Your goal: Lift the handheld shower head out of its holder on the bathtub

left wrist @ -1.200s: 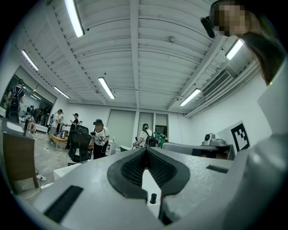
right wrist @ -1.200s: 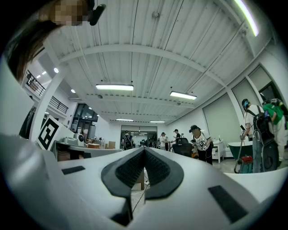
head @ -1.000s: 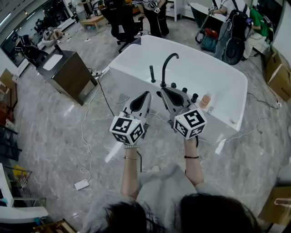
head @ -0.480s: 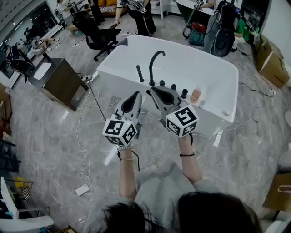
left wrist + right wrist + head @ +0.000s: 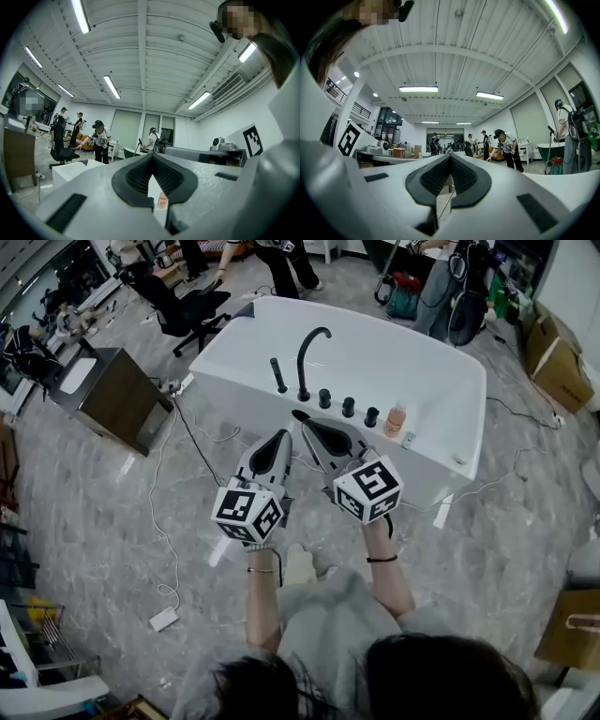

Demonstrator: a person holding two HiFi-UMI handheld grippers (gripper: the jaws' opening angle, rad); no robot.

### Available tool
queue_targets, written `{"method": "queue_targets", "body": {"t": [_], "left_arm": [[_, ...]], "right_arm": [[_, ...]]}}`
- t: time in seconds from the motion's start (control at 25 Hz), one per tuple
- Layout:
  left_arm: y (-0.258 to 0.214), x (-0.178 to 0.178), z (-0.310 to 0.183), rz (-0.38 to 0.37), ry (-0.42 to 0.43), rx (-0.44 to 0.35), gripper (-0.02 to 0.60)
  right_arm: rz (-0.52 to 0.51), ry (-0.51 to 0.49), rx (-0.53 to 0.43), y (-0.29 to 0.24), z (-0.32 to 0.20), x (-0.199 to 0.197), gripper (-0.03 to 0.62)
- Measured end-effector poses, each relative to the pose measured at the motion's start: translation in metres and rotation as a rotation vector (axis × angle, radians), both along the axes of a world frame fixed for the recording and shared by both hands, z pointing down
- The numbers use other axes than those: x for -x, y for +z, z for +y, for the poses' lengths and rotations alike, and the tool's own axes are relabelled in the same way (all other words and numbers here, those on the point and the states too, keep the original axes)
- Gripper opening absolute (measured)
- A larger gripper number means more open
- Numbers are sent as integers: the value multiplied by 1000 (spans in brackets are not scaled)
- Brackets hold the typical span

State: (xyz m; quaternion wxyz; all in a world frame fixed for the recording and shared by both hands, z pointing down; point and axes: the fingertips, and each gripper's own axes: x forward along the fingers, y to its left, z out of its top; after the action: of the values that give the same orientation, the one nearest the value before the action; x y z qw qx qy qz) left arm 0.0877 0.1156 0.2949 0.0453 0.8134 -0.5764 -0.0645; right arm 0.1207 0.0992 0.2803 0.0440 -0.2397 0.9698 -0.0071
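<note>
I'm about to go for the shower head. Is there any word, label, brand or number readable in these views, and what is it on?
No text can be read in any view.
Cube on the left gripper: black-and-white square markers, no letters.
Cube on the right gripper: the same, no letters.
Bottle on the bathtub rim: label too small to read.
Cardboard boxes: no legible print.

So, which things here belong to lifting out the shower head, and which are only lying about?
For the job: handheld shower head, bathtub, left gripper, right gripper.
Lying about: pink bottle, office chair, dark cabinet, cardboard box.
</note>
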Motion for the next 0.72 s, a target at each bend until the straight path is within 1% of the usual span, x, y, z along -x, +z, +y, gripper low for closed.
{"method": "queue_targets", "body": {"t": [0.2,0.44,0.72], "left_arm": [[-1,6,-5,-7,6,-3,5],[-3,39,-20,-11,-6,-8,5],[-9,69,-50,-25,13,-13,5]], "right_arm": [[-2,14,8,1,-12,4,0],[-2,16,8,1,-30,31,0],[-10,36,0,-4,-58,60,-1]]}}
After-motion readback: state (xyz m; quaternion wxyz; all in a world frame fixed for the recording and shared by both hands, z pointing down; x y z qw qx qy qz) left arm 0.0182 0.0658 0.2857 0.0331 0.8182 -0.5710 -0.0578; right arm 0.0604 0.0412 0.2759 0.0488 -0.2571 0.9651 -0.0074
